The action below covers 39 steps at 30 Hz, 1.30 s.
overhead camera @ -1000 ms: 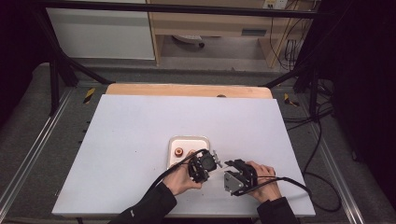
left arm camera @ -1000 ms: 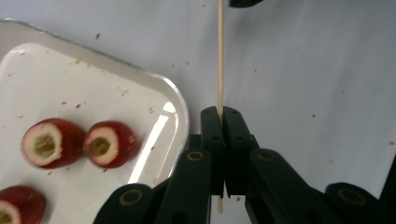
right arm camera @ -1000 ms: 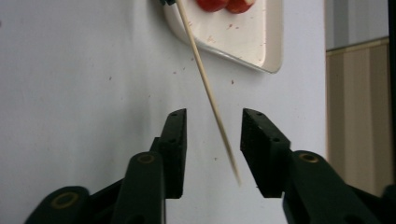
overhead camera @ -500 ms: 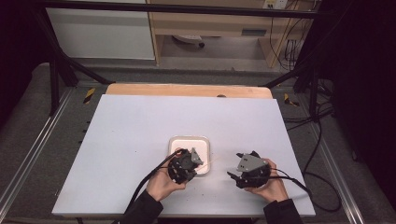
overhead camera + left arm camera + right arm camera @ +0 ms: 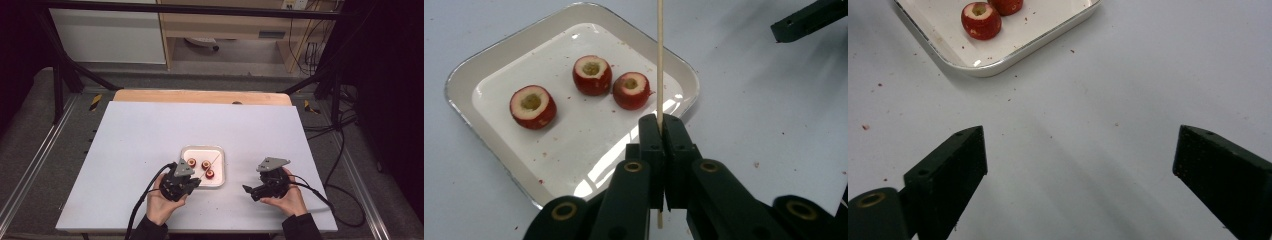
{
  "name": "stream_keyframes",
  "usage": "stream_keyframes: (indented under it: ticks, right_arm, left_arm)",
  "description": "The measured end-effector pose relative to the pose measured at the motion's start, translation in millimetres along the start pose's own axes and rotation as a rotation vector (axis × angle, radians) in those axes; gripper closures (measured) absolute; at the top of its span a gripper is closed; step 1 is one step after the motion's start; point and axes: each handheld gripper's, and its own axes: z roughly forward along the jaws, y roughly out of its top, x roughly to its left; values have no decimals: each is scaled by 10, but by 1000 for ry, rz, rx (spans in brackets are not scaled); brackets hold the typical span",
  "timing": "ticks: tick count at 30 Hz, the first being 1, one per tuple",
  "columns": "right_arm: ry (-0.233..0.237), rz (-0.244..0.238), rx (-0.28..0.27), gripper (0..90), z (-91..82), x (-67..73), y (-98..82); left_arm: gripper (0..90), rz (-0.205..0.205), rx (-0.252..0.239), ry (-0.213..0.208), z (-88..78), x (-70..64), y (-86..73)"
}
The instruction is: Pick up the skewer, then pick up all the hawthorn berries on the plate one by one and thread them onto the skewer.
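A white table top (image 5: 150,130) is lying under even overhead light, with a strip of bare wood (image 5: 200,96) showing along its far edge. Black metal frame bars (image 5: 60,75) are slanting down on both sides of it. Grey carpeted floor (image 5: 30,130) is stretching around the table, and silver rails (image 5: 35,165) are running along it left and right. Beyond, a white cabinet (image 5: 107,35) is standing beside a pale wooden shelf unit (image 5: 225,22). Black cables (image 5: 345,125) are trailing across the floor at the right.

skewer (image 5: 659,60) in left gripper (image 5: 663,131)
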Motion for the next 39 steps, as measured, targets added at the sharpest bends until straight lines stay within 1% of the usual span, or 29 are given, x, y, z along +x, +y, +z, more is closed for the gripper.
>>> stream_keyframes:
  ticks: [3, 4, 7, 11, 14, 16, 18, 20, 23, 24, 27, 28, 32, 34, 35, 36, 39]
  right_arm:
    - [26, 49, 2, 46, 3, -14, 20]
    - [29, 58, -5, 42, 3, -15, 26]
    - [39, 79, 4, 21, 12, -12, 65]
    - [58, 113, 12, 18, 34, -1, 142]
    - [58, 132, 24, 17, 62, 16, 214]
    - [59, 141, 37, 17, 85, 38, 264]
    - [51, 133, 51, 16, 113, 60, 311]
    - [55, 140, 63, 16, 149, 84, 367]
    - [62, 144, 64, 16, 190, 106, 436]
    - [63, 147, 63, 16, 202, 113, 463]
    - [42, 153, 74, 16, 234, 145, 544]
    - [41, 143, 75, 16, 249, 155, 576]
    - [53, 144, 74, 16, 291, 200, 669]
    - [52, 149, 76, 16, 325, 219, 715]
    - [51, 149, 76, 16, 344, 225, 737]
    - [44, 151, 79, 19, 363, 234, 760]
    - [44, 156, 103, 23, 422, 263, 832]
  left_arm:
    - [886, -32, -48, 1, -35, 32, -98]
    - [886, -39, -59, 6, -44, 43, -128]
    - [886, -61, -86, 6, -67, 82, -204]
    - [886, -79, -118, 12, -110, 128, -294]
    - [886, -86, -143, 9, -140, 164, -357]
    - [886, -97, -149, 8, -147, 189, -402]
    - [886, -107, -153, 5, -151, 211, -445]
    - [886, -117, -158, 2, -152, 219, -474]
    - [886, -113, -168, 9, -158, 232, -498]
    - [886, -114, -171, 6, -162, 237, -502]
    - [885, -112, -180, 2, -177, 237, -511]
    - [886, -109, -179, 4, -181, 238, -513]
    - [886, -110, -183, -2, -190, 252, -532]
    - [886, -114, -186, -4, -198, 255, -547]
    - [886, -124, -172, 0, -212, 250, -558]
    - [886, -127, -174, 2, -216, 253, -564]
    - [886, -131, -174, 2, -225, 269, -579]
